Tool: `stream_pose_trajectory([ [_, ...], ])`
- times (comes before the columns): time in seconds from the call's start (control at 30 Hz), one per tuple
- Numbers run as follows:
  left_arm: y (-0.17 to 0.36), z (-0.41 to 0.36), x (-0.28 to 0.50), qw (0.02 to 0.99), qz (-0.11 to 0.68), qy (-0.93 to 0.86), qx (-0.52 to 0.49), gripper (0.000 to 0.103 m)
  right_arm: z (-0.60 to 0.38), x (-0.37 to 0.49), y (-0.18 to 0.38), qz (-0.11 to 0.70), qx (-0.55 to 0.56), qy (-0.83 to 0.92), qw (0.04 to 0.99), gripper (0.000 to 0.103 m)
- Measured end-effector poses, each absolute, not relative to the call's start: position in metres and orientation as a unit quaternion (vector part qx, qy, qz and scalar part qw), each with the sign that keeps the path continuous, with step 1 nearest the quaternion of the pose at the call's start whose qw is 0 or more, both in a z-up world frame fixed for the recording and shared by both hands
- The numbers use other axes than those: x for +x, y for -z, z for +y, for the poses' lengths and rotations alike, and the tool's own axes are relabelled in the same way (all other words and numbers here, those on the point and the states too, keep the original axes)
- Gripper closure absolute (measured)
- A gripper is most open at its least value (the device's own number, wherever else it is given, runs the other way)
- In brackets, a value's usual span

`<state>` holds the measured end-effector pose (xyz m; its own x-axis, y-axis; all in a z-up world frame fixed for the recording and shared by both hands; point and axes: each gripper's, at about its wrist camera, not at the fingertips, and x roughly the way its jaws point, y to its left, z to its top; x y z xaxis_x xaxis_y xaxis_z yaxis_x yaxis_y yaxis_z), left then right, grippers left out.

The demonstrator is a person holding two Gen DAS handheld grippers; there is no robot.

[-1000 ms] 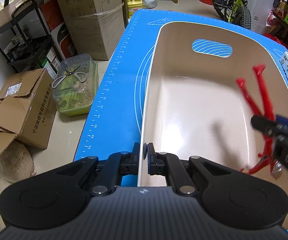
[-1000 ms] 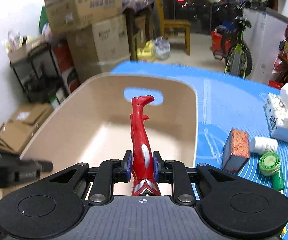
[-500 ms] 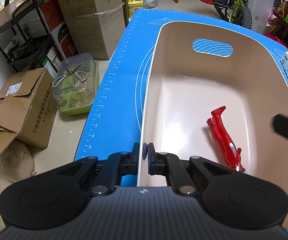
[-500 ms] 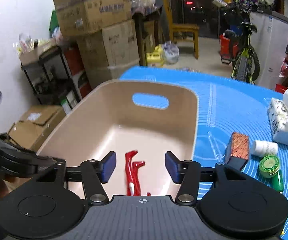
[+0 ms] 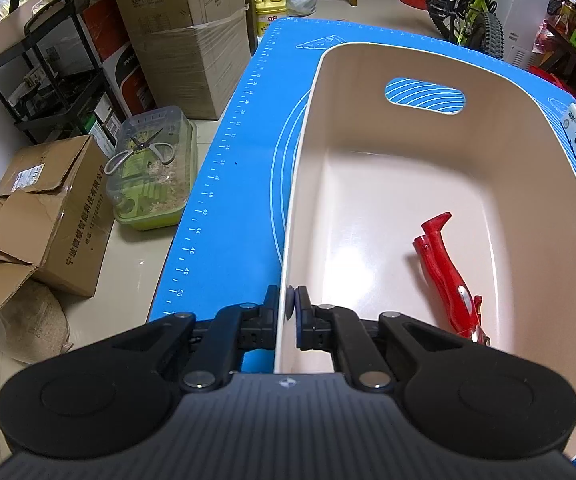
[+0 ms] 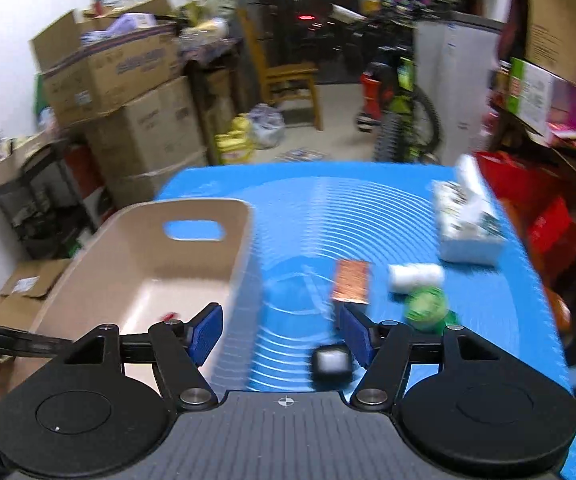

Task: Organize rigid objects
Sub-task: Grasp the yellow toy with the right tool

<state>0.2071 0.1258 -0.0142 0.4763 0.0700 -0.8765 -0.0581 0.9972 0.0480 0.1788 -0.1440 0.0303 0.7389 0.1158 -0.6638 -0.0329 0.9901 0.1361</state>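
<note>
A beige bin with a handle slot stands on the blue mat. My left gripper is shut on the bin's near left rim. A red toy figure lies on the bin floor at the near right. In the blurred right wrist view my right gripper hangs over the mat just right of the bin, its jaws opening with nothing between them. Ahead of it lie a brown box, a white bottle, a green round tin and a small black-and-white block.
A tissue box sits at the mat's far right. Cardboard boxes, a black rack and a clear tub with scissors stand on the floor to the left. A bicycle and a chair are beyond the table.
My right gripper let go of the red toy, which dropped onto the bin floor. It then swung right and out of the bin over the mat. The left gripper has kept still.
</note>
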Motion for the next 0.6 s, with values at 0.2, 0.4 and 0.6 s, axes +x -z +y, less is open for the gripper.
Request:
stream_pose_trajectory([
  [0.2,0.014,0.126,0.206,0.859,0.511,-0.039,0.003,0.094,-0.187,0.178,-0.004,0.402,0.077,0.044,0.911,0.032],
  [0.4,0.014,0.126,0.207,0.859,0.511,-0.039,0.003,0.094,-0.224,0.182,0.026,0.459,0.142,0.095,0.872,0.032],
  [0.6,0.014,0.126,0.206,0.859,0.511,-0.04,0.003,0.094,-0.24,0.184,0.053,0.504,0.212,0.114,0.829,0.032],
])
